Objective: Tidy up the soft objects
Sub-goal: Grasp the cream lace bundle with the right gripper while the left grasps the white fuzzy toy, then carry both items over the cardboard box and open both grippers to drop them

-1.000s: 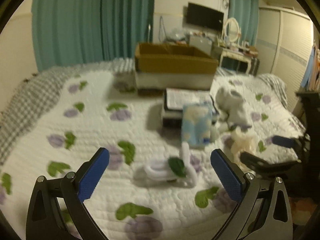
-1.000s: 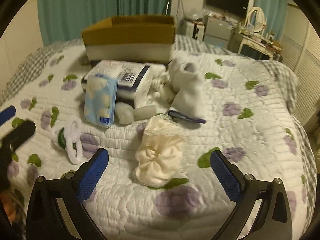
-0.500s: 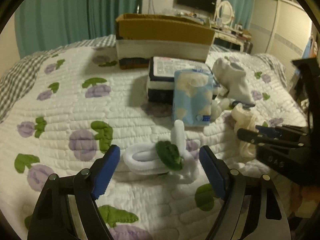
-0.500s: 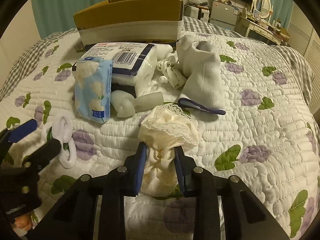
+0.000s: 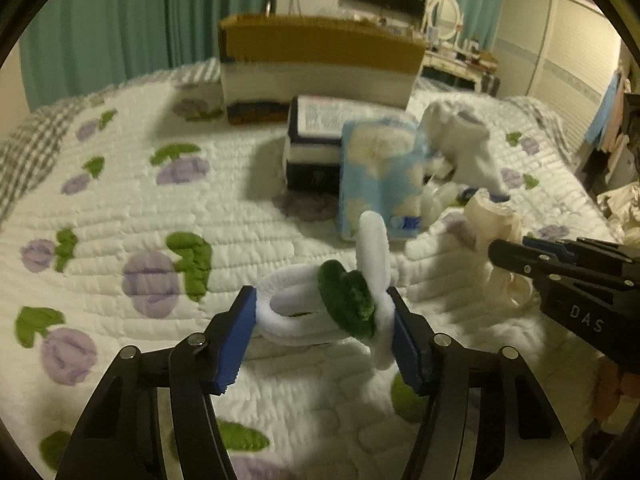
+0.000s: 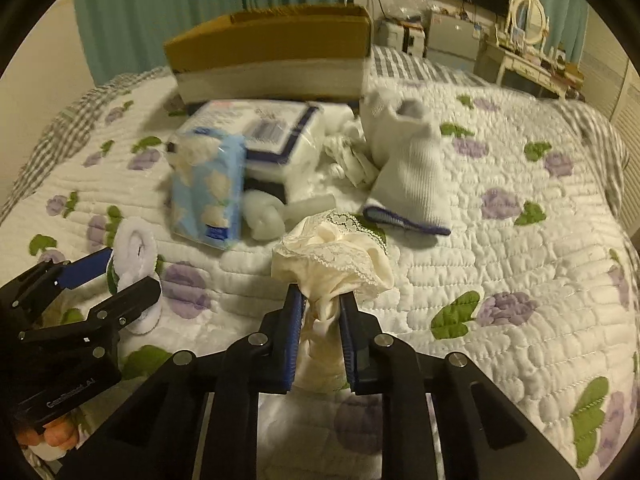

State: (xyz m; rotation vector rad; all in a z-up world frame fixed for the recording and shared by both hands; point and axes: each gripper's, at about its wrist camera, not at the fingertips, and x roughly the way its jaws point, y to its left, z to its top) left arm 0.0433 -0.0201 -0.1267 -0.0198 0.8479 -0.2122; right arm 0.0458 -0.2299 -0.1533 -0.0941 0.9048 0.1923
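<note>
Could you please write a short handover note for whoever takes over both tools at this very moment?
Left tool: shut on the white hair ties with the green one, low over the bedspread.
Right tool: shut on the cream lace cloth.
On the bed: tissue pack, white sock, wrapped package; cardboard box behind them.
Done: both items gripped.
Left: nothing visibly boxed yet; probably carry both to the box, then collect the rest.
</note>
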